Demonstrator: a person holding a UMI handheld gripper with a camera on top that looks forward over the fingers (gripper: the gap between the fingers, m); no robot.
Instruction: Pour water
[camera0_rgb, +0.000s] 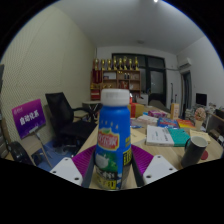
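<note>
A blue bottle (113, 140) with a white cap and a green and yellow label stands upright between my fingers. My gripper (112, 172) is shut on the bottle, with the purple pads (84, 160) pressing its lower body from both sides. The bottle hides what lies straight ahead. A dark cup (194, 149) sits on the wooden table (168, 150), to the right and beyond the fingers.
Papers, small boxes and other clutter (160, 128) cover the table beyond the bottle. A black office chair (66, 116) stands to the left, near a purple sign (28, 118). A cabinet (120, 75) with trophies lines the far wall.
</note>
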